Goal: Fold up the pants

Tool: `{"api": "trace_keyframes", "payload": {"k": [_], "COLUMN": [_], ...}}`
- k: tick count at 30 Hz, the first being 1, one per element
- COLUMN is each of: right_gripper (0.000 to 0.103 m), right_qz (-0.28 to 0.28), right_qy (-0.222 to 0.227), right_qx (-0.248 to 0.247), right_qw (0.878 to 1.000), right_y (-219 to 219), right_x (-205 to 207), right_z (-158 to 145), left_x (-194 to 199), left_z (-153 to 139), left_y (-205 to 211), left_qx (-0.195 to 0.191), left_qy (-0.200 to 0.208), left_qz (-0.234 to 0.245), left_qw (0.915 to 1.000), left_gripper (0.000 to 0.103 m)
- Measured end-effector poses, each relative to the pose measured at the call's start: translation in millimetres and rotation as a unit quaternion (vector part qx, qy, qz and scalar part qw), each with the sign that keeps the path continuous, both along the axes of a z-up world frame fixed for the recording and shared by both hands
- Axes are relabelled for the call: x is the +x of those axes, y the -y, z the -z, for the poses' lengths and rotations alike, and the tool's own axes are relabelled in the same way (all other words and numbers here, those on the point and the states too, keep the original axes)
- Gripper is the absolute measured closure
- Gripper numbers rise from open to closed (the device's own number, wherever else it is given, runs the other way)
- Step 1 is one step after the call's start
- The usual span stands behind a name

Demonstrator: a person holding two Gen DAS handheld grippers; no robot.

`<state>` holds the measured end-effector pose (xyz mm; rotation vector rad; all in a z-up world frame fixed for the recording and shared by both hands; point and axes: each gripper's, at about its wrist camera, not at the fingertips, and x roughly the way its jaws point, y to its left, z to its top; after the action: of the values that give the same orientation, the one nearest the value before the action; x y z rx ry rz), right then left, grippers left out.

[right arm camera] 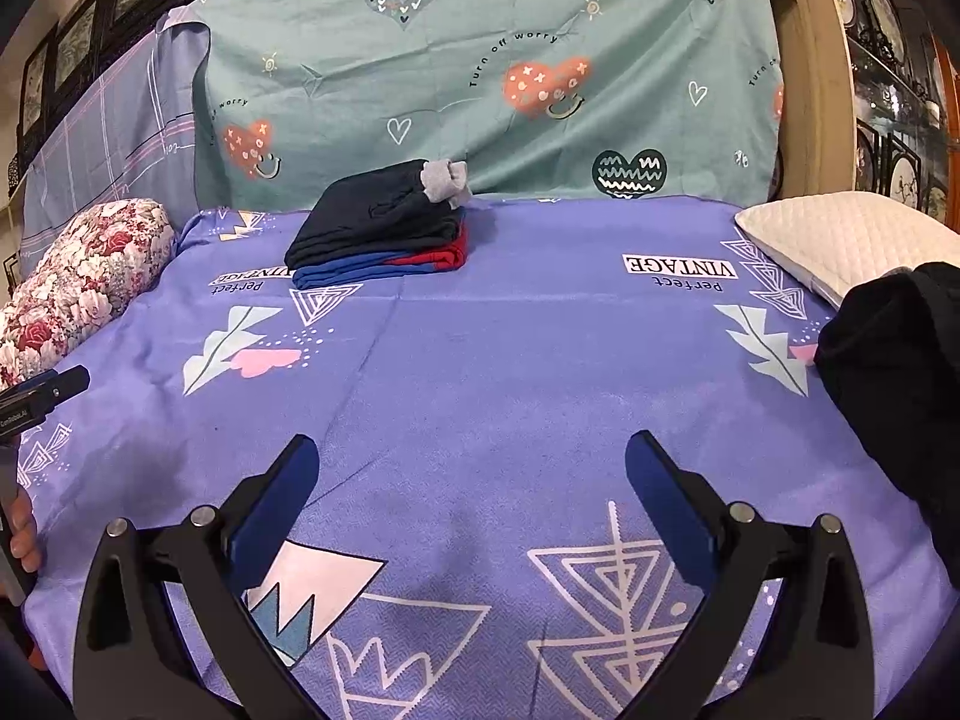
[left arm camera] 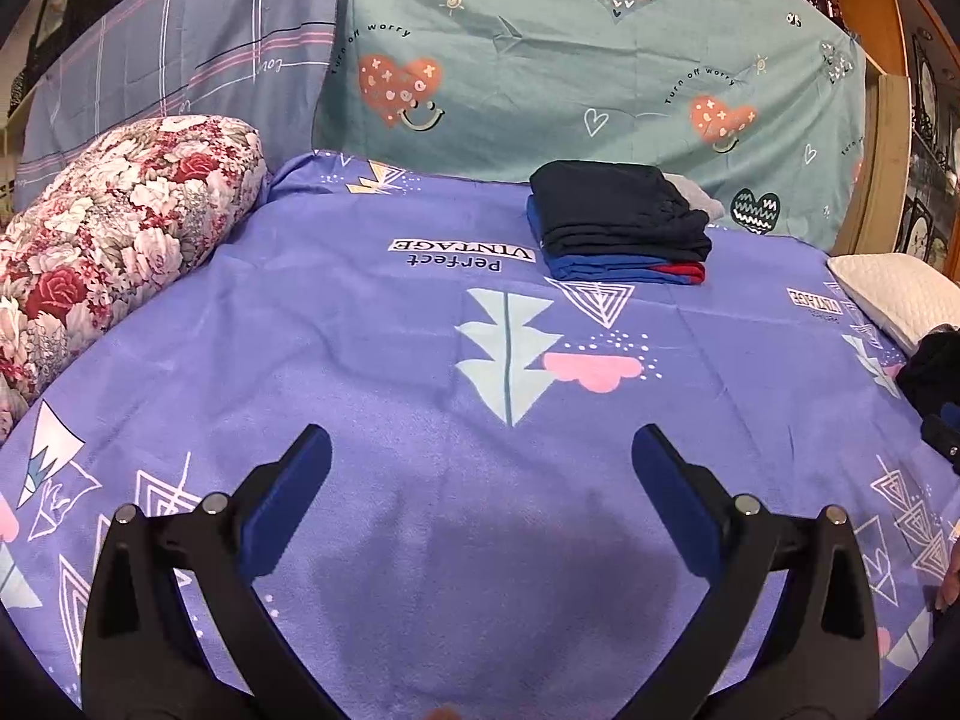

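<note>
While folded pants (left arm camera: 621,219) are lying stacked on the bed (left arm camera: 372,360), both the left gripper (left arm camera: 480,450) and the right gripper (right arm camera: 471,456) are hovering with jaws spread, empty.

A dark heap of cloth (right arm camera: 900,396) at three o'clock in the right wrist view runs off the picture's edge, so its kind cannot be told. The folded stack (right arm camera: 384,228) hides most of a grey piece (right arm camera: 445,179) behind it. At nine o'clock, the left gripper (right arm camera: 42,393) and a hand (right arm camera: 24,531) are cut off. The floral bolster (left arm camera: 102,252) is cropped too.
</note>
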<state>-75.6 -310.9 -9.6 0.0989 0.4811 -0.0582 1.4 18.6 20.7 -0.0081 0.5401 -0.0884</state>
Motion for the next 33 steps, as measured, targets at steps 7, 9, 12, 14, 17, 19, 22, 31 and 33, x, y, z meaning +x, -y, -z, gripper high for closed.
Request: {"api": "trace_keyframes", "payload": {"k": [7, 9, 12, 14, 17, 19, 22, 31, 33], "right_gripper": [0.001, 0.001, 0.001, 0.001, 0.001, 0.001, 0.001, 0.001, 0.001], "right_qz": [0.023, 0.026, 0.027, 0.028, 0.028, 0.030, 0.032, 0.042, 0.045], "right_qy": [0.016, 0.017, 0.019, 0.019, 0.021, 0.022, 0.023, 0.028, 0.028], "right_qx": [-0.015, -0.013, -0.012, -0.014, -0.014, -0.013, -0.012, -0.016, -0.017], "right_qw": [0.999, 0.999, 0.999, 0.999, 0.999, 0.999, 0.999, 0.999, 0.998], "right_y": [-1.7, 0.0, 0.9, 0.6, 1.1, 2.1, 2.9, 3.6, 3.8], "right_x": [-7.2, -7.8, -8.2, -8.5, -8.4, -8.6, -9.0, -10.4, -10.5], "right_z": [-2.6, -3.0, -3.5, -3.6, -4.0, -4.2, -4.2, -4.8, -4.8], "left_x": [-6.0, -9.5, -13.5, -14.2, -14.9, -15.7, -16.3, -20.4, -21.1], "left_z": [-3.2, -5.3, -7.3, -7.6, -7.7, -8.1, -8.4, -10.6, -10.9], "left_y": [3.3, 4.9, 7.4, 8.7, 8.9, 8.8, 9.7, 14.4, 13.8], "left_qx": [0.024, 0.030, 0.039, 0.041, 0.043, 0.042, 0.045, 0.053, 0.053], "left_qy": [0.019, 0.030, 0.042, 0.044, 0.046, 0.048, 0.048, 0.059, 0.062], "left_qz": [-0.018, -0.019, -0.020, -0.018, -0.018, -0.018, -0.016, -0.014, -0.016], "left_qw": [0.9994, 0.9989, 0.9982, 0.9980, 0.9978, 0.9978, 0.9977, 0.9967, 0.9966], "left_gripper": [0.002, 0.002, 0.002, 0.002, 0.002, 0.002, 0.002, 0.002, 0.002]}}
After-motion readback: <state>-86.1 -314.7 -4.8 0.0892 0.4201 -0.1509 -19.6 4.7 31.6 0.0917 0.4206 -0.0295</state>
